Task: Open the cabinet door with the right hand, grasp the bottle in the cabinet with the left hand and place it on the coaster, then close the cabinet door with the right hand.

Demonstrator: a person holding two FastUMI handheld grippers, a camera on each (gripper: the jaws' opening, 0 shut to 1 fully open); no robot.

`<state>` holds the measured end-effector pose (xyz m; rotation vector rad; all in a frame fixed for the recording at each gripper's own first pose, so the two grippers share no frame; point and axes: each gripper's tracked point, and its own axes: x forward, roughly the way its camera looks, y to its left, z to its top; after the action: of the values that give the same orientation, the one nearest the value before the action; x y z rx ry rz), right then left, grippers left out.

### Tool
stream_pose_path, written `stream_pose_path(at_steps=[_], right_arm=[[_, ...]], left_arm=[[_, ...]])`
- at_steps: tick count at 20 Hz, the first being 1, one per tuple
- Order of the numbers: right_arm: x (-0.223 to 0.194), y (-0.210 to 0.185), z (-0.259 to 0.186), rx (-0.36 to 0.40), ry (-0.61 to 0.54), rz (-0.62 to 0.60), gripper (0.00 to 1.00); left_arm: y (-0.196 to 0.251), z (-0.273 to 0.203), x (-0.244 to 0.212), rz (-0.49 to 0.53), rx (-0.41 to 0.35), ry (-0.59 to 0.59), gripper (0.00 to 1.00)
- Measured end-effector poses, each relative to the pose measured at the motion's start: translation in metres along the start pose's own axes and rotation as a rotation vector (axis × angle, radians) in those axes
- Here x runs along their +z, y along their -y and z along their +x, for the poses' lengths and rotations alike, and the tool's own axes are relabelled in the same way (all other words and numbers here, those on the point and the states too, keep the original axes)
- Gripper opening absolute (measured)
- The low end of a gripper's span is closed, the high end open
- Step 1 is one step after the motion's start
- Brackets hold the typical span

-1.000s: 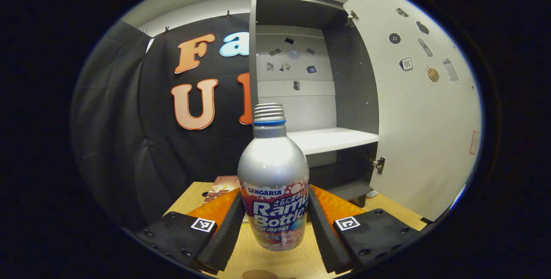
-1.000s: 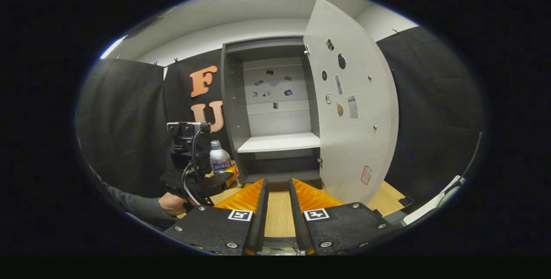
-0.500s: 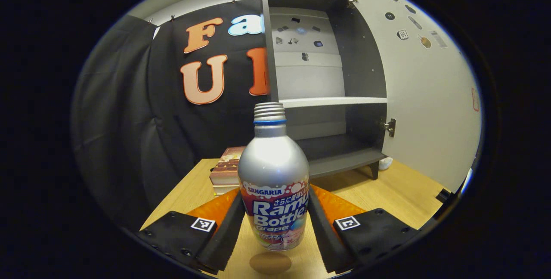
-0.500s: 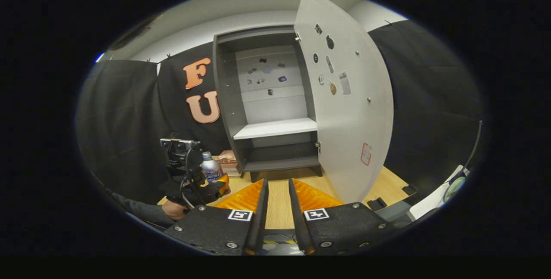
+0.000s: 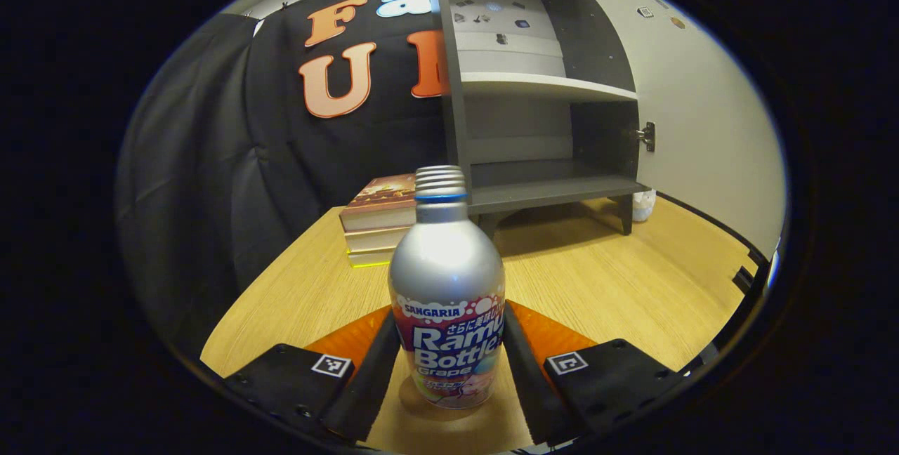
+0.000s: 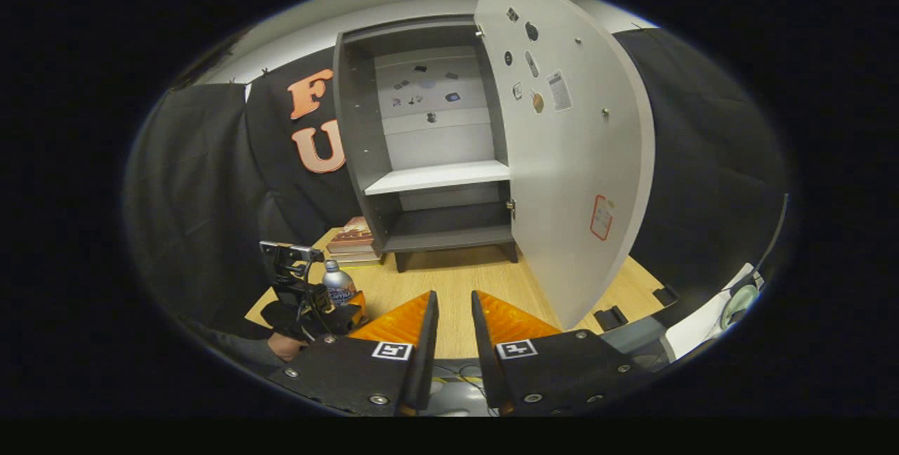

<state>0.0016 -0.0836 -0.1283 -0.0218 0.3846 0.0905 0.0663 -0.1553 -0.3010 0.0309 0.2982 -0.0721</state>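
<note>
1. Left gripper view: the left gripper (image 5: 449,364) has its jaws clamped on the upright bottle (image 5: 447,279), low over the counter (image 5: 597,279), in front of the cabinet (image 5: 534,90); books (image 5: 379,220) lie left of the cabinet.
2. Right gripper view: the right gripper (image 6: 453,328) has its jaws narrowly parted, holding nothing, facing the cabinet's open door (image 6: 576,160).

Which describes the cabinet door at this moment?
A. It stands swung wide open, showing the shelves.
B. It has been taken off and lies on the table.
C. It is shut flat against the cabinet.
A: the cabinet door stands swung out to the side, hinged at the cabinet, and the shelf inside is in plain sight.
</note>
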Motion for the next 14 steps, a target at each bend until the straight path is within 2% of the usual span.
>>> stream_pose_path(at_steps=[1, 4, 14], right_arm=[[-0.001, 0.000, 0.002, -0.001, -0.007, -0.008, 0.29], [-0.002, -0.001, 0.007, 0.002, -0.024, -0.015, 0.29], [-0.016, -0.009, 0.008, 0.019, -0.062, -0.014, 0.29]], left_arm=[[-0.004, 0.002, -0.003, -0.005, 0.013, -0.007, 0.86], [-0.008, 0.006, -0.012, -0.017, 0.040, -0.024, 0.86], [-0.007, -0.009, -0.020, -0.037, 0.048, -0.051, 0.86]])
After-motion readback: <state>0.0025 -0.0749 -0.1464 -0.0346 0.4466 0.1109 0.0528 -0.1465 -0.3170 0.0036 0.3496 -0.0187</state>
